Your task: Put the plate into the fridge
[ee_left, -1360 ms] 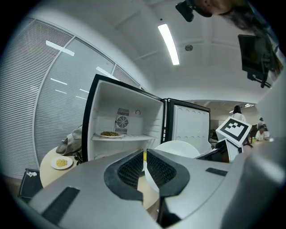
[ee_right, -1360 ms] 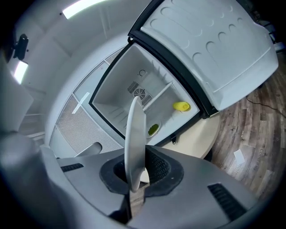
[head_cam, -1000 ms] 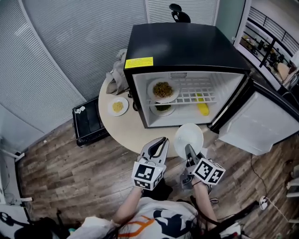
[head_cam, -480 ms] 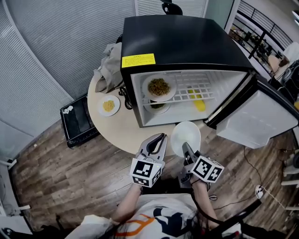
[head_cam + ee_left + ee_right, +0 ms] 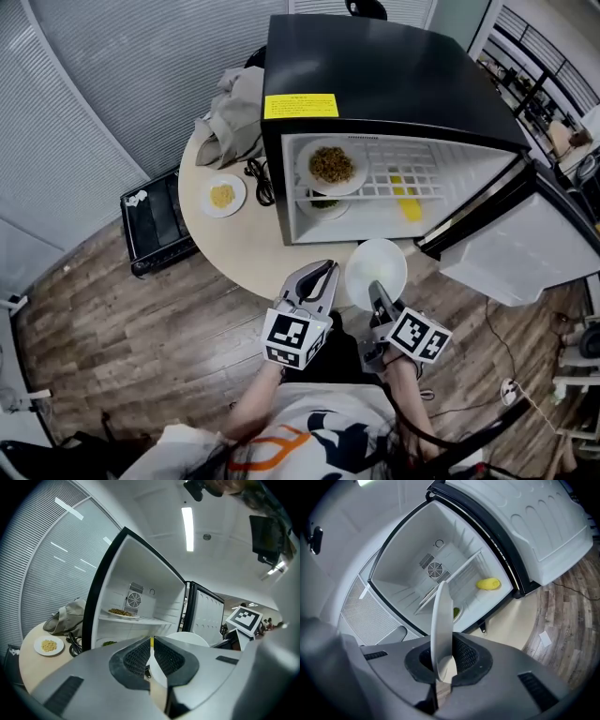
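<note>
The right tool (image 5: 378, 293) pinches the near rim of an empty white plate (image 5: 376, 267). The plate juts out beyond its tips, over the edge of the round surface (image 5: 239, 253), in front of the open fridge (image 5: 375, 84). The left tool (image 5: 326, 270), pressed together and empty, sits just left of the plate.
</note>
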The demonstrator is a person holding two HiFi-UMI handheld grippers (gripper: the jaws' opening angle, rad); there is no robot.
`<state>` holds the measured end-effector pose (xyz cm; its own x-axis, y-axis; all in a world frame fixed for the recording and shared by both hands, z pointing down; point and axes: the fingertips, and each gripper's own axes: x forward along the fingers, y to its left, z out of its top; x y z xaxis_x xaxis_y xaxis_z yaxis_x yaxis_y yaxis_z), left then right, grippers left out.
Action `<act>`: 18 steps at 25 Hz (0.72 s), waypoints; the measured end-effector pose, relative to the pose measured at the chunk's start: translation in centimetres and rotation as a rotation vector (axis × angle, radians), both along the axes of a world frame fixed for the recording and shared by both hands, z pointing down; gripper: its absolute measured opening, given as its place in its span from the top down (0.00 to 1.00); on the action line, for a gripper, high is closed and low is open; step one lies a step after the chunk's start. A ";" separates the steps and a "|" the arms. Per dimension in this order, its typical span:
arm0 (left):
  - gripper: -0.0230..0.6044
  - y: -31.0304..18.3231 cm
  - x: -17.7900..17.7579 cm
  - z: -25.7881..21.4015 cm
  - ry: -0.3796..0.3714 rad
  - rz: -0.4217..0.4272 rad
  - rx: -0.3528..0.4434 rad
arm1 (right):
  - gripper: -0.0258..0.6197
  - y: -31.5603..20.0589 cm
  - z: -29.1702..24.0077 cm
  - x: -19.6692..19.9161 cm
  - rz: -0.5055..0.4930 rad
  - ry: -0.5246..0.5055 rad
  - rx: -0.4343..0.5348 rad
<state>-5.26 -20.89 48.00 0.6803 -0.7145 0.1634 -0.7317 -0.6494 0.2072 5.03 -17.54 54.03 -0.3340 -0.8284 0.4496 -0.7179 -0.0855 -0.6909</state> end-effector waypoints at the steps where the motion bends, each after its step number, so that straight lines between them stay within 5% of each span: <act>1: 0.91 0.0 0.0 0.0 -0.008 0.001 0.001 | 0.93 -0.2 0.1 0.0 -0.001 -0.007 0.000; 18: 0.91 -2.6 2.7 1.0 -0.050 0.014 -0.010 | 0.93 -4.1 2.3 2.7 -0.011 -0.061 -0.033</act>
